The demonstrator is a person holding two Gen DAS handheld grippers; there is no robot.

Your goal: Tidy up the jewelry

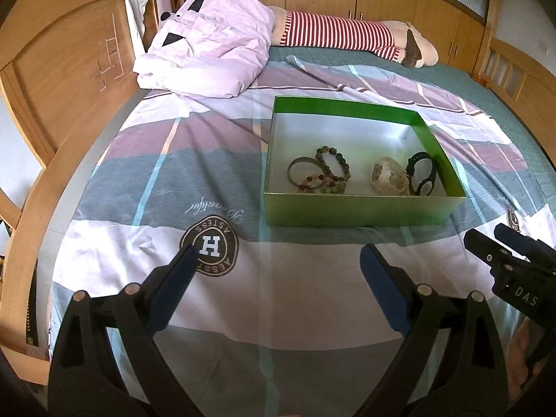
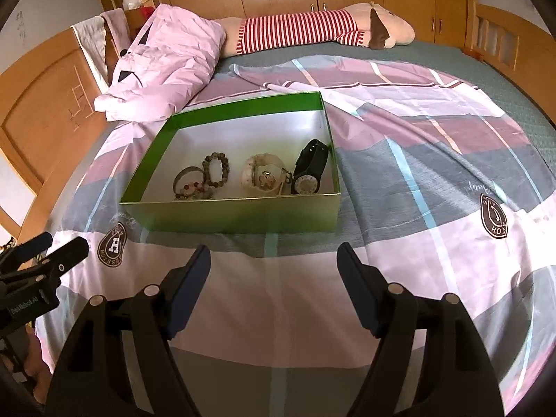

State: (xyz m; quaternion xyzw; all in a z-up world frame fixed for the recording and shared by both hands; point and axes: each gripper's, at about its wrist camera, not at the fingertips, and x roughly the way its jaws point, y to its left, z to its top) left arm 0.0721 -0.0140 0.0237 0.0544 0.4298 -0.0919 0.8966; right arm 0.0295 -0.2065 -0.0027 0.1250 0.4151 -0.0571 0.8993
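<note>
Only our right view shows the black watch (image 2: 305, 170) dial, inside the glossy green box (image 2: 243, 213); our left gripper (image 1: 278, 267) and right gripper (image 2: 274, 264) gape empty before it.

Box (image 2: 243, 215) on the bedspread (image 2: 434, 160) at frame centre left in the right wrist view, inside it a bangle (image 2: 182, 177) and bead bracelets (image 2: 217, 170) at left, watch (image 2: 307, 170) at right, pillow (image 2: 166, 59) upper left, plush toy (image 2: 312, 27) behind at top.
</note>
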